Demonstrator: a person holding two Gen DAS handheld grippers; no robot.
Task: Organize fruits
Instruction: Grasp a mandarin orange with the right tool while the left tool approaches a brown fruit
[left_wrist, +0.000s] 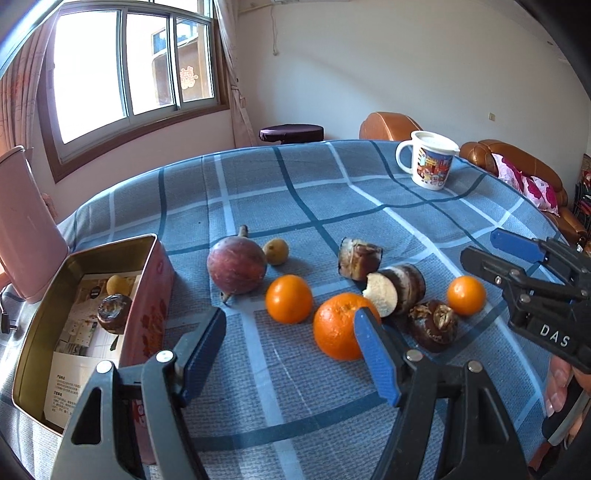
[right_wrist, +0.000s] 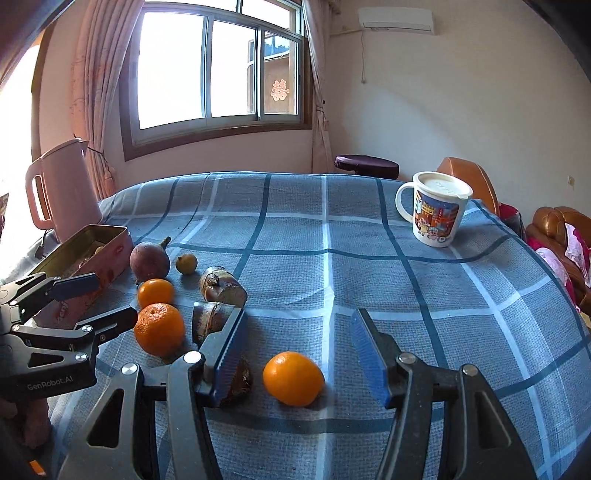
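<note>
At the left edge of the table (left_wrist: 332, 192) an open pink tin (left_wrist: 147, 295) already holds a small yellow fruit (left_wrist: 117, 284) and a dark round one (left_wrist: 114, 314), so the sorting looks partly done. Beside it lie a purple-red fruit (left_wrist: 236, 270), a yellow one (left_wrist: 276, 251), two oranges (left_wrist: 289, 299) (left_wrist: 341, 326) and some dark cut pieces (left_wrist: 404, 290). The left gripper (left_wrist: 291, 343) hovers wide open and empty, with the larger orange just past its right finger. Farther right, the right gripper (right_wrist: 299, 354) is also spread wide, and a third orange (right_wrist: 293, 378) sits on the cloth between its fingers, not yet touched. The step in hand seems to be picking this orange; next the jaws should lower around it, close gently, and carry it left to the tin.
</note>
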